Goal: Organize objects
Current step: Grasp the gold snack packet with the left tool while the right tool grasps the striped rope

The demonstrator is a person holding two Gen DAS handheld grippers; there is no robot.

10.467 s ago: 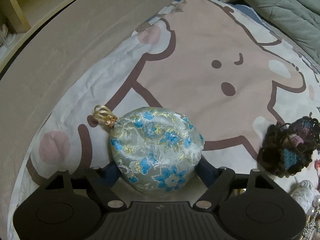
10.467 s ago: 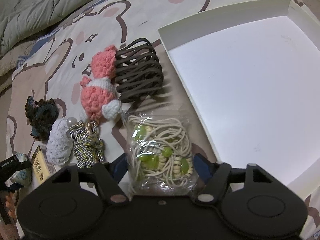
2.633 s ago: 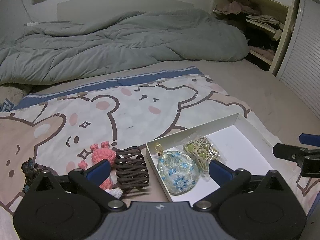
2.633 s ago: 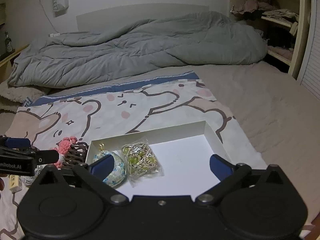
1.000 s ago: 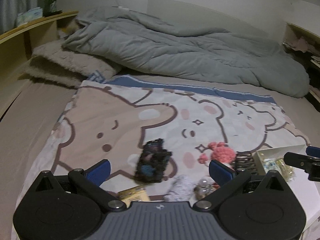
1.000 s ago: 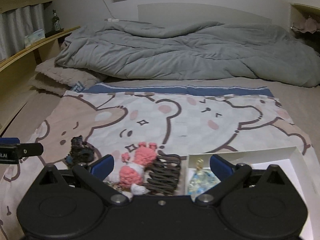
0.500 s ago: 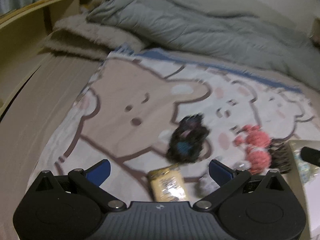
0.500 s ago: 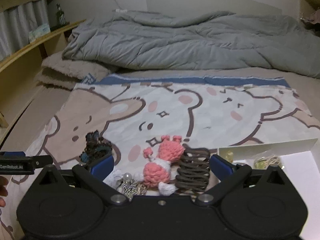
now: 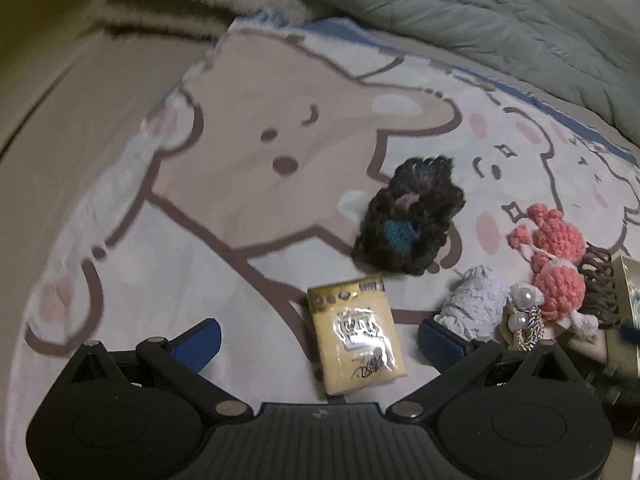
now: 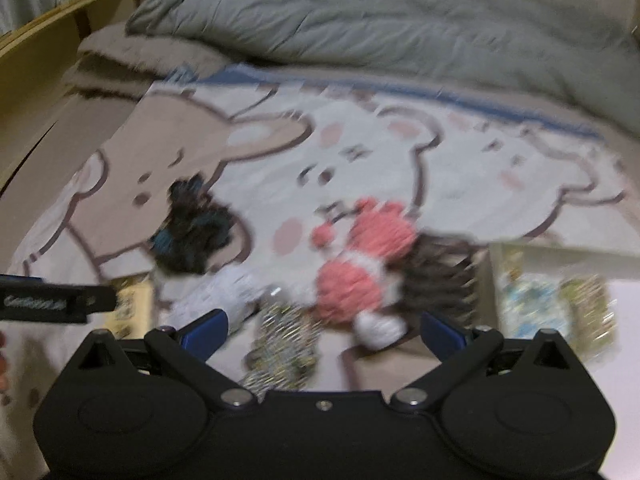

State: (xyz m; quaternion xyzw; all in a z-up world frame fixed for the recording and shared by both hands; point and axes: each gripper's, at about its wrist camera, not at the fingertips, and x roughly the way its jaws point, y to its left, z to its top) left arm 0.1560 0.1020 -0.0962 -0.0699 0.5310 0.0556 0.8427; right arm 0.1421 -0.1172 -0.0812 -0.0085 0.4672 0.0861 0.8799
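Closest to the left claw (image 9: 318,334), a yellow packet (image 9: 356,336) lies flat on the cartoon-bear blanket (image 9: 240,168), directly between the two spread blue fingertips (image 9: 198,338); the claw is open and neither pad touches the packet. Just right of the packet sits a small white crocheted piece (image 9: 474,304), with a gold-and-pearl trinket (image 9: 524,316) touching its right side. Beyond the packet, a dark crocheted scrunchie (image 9: 410,216) rests on the blanket, apart from the rest. To the right of it lies a pink crocheted toy (image 9: 558,264), and a brown hair claw clip (image 9: 598,284) lies against the toy's far side, next to the wall of a white box (image 9: 624,292) at the frame edge.

Seen from the right wrist, the picture is blurred by motion. The right claw (image 10: 322,328) is also open and holds nothing, hanging above the cluster of small things: a braided gold-and-white cord (image 10: 284,340) nearest, then the pink toy (image 10: 360,264) and brown clip (image 10: 440,272) side by side. The white box (image 10: 560,252) stands to the right, with a blue floral pouch (image 10: 524,304) and a bagged bundle of cords (image 10: 588,312) inside. Part of the left gripper's arm shows at the left edge.

Farthest back, a grey duvet (image 10: 380,20) is heaped across the bed, with a wooden ledge (image 10: 60,12) at the left.
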